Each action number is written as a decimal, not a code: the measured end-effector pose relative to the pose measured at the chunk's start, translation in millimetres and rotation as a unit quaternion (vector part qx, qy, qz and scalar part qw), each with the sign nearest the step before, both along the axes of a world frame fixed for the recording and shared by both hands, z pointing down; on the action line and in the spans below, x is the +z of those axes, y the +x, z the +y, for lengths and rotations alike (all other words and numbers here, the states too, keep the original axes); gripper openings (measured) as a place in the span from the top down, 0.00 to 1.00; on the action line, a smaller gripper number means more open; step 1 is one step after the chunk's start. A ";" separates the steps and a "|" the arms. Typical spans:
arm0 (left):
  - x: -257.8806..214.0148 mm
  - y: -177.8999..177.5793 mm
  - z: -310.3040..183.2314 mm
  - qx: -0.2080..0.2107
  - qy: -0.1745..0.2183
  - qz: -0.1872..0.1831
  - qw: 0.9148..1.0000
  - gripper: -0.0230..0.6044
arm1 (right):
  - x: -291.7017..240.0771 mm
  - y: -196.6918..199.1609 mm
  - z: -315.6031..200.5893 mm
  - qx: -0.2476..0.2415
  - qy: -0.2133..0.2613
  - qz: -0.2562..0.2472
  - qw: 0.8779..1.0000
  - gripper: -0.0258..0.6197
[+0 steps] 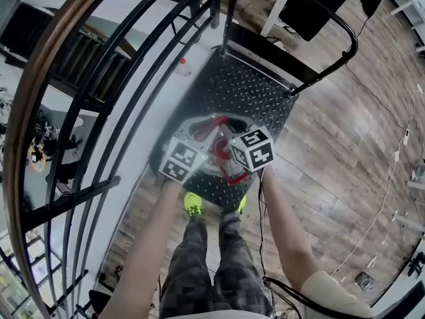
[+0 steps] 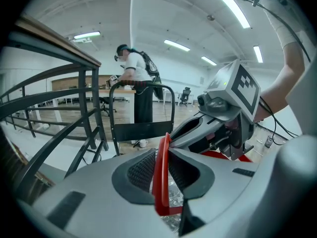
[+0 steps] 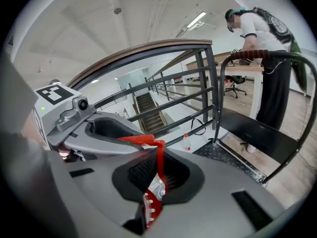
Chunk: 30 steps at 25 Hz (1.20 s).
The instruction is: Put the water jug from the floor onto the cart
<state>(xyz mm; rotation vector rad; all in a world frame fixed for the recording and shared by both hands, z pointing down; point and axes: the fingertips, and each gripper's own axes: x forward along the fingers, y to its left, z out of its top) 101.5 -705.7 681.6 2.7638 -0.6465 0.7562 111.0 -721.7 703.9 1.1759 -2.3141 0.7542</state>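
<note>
The water jug (image 1: 214,126) is clear with a red handle (image 1: 228,169) on top. In the head view it is over the near end of the cart's black ridged deck (image 1: 249,88); whether it rests on the deck I cannot tell. My left gripper (image 1: 201,138) and right gripper (image 1: 224,155) both meet at the jug's top. In the left gripper view the left gripper (image 2: 162,165) is shut on the red handle (image 2: 159,197). The right gripper (image 3: 159,175) is likewise shut on the red handle (image 3: 136,141), with the jug's red cap just below it.
A black railing (image 1: 99,105) with a wooden top rail curves along the left. The cart's push handle (image 1: 332,22) rises at the far end, where a person (image 2: 136,78) stands. A small red-capped bottle (image 1: 182,63) stands beside the cart. Cables (image 1: 392,171) trail over the wooden floor at right.
</note>
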 end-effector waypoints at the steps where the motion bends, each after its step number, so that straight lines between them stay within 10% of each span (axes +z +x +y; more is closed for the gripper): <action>1: 1.7 -1.9 -3.5 -0.003 -0.002 0.003 1.000 0.87 | 1.6 -1.9 -3.5 -0.001 -0.001 0.000 1.000 0.92; 30: 7.6 -17.0 -21.0 -0.039 -0.009 0.030 0.999 0.75 | 1.7 1.1 -17.8 -0.028 -0.006 -0.012 1.000 0.76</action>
